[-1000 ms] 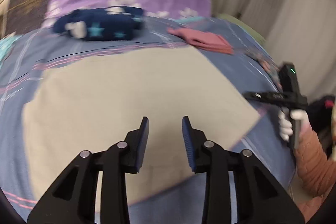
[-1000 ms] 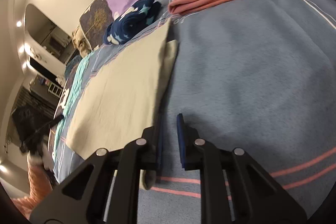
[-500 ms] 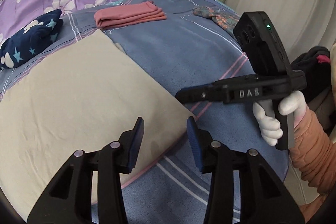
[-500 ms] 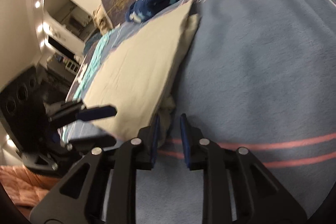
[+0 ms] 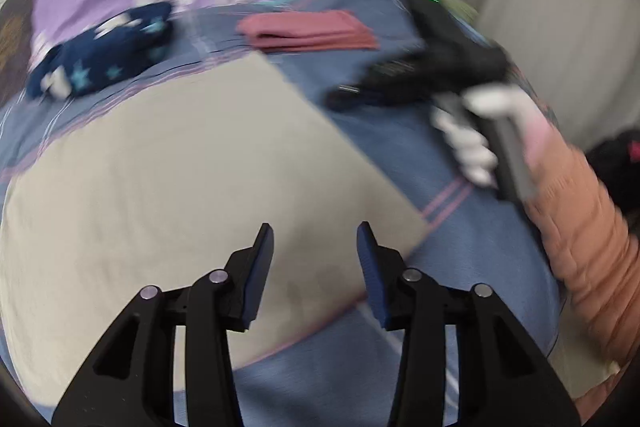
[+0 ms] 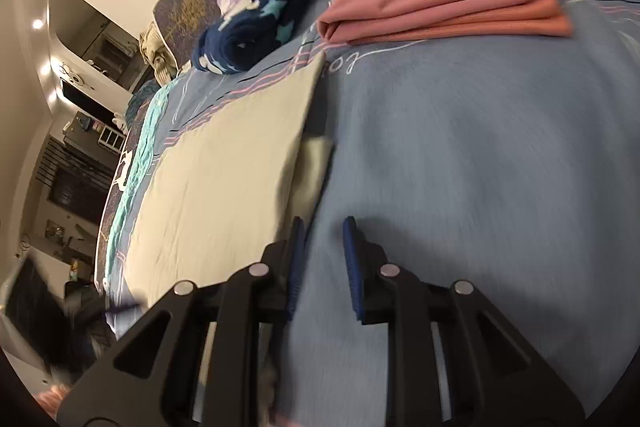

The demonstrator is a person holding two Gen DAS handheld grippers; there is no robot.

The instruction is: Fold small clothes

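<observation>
Done: pink stack (image 6: 444, 11) folded at 1 o'clock.
Left: beige cloth (image 5: 180, 187) needs more folds, apparently.
Jaws: left gripper (image 5: 315, 259) and right gripper (image 6: 322, 259) both apart, empty.

Left tool (image 5: 315, 255): black frame, blue pads, silver screws. Right tool (image 6: 323, 251) same; white glove (image 5: 472, 147), salmon quilted sleeve (image 5: 588, 227) at 3 o'clock.
</observation>
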